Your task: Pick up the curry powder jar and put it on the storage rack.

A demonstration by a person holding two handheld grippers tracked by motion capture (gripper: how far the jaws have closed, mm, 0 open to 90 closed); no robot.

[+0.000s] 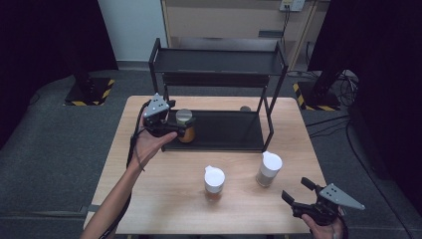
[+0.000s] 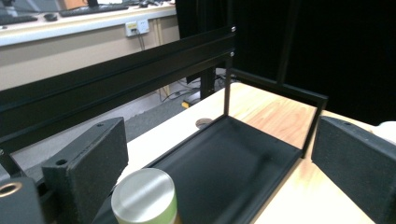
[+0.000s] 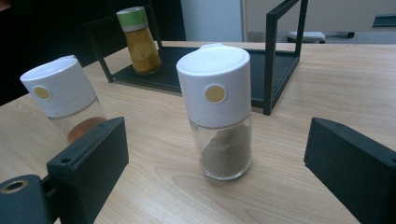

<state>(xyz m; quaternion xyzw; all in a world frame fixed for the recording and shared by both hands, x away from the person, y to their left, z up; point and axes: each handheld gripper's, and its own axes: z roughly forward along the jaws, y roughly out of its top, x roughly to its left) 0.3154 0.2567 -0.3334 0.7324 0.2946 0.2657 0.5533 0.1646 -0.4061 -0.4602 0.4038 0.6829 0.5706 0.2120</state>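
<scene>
A jar (image 1: 185, 125) with orange-yellow contents, a green band and a silver top stands at the left end of the black rack's lower shelf (image 1: 224, 130). My left gripper (image 1: 179, 124) is open around it. In the left gripper view the jar (image 2: 144, 198) sits close to the left jaw, apart from the right one, with the shelf (image 2: 233, 158) stretching ahead. My right gripper (image 1: 296, 189) is open near the table's front right corner. It points at a white-capped shaker (image 3: 218, 112) of grey-brown powder, which stands ahead of the jaws.
A second white-capped shaker (image 1: 214, 183) with a little reddish powder stands left of the first (image 1: 269, 169). The rack's upper shelf (image 1: 217, 62) overhangs the lower one. A small round object (image 1: 245, 108) lies on the wooden table (image 1: 164, 199) behind the rack.
</scene>
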